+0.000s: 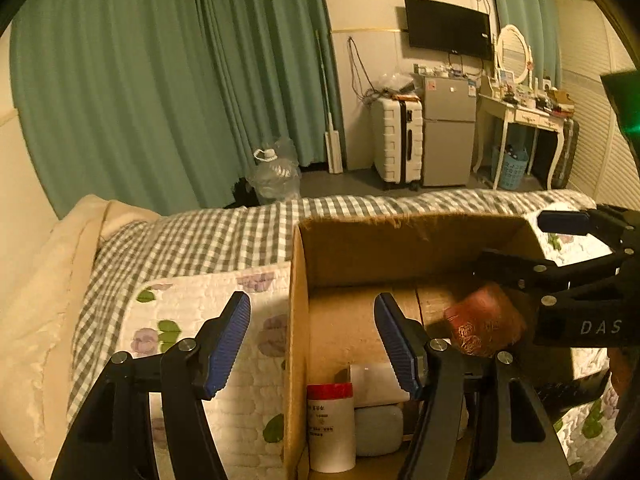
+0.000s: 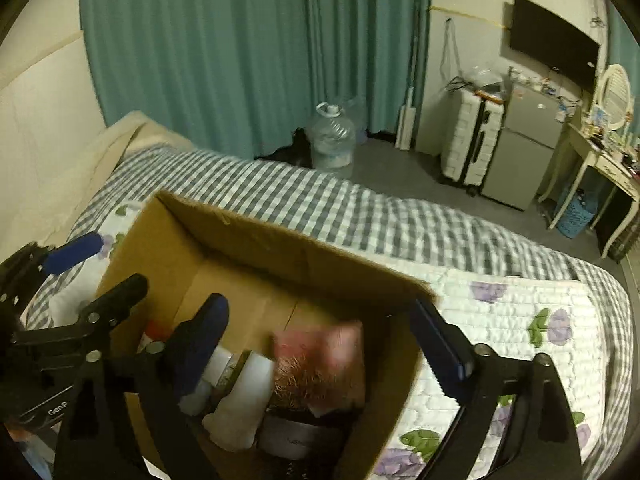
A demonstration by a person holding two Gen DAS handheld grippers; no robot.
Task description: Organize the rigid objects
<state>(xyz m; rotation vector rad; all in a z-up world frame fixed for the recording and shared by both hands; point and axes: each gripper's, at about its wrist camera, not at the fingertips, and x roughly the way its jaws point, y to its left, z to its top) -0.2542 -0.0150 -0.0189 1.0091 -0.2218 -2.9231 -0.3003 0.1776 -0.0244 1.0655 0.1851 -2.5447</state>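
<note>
Both my claws wide open, empty. Left claw straddles the cardboard box left wall; red-capped white bottle just below it. Right claw over the box, red tin between its fingers, untouched

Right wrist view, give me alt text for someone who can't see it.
An open right claw hovers over an open cardboard box on a bed, above a blurred reddish item and white containers inside. The left claw enters at the left edge; green curtains hang behind.
</note>
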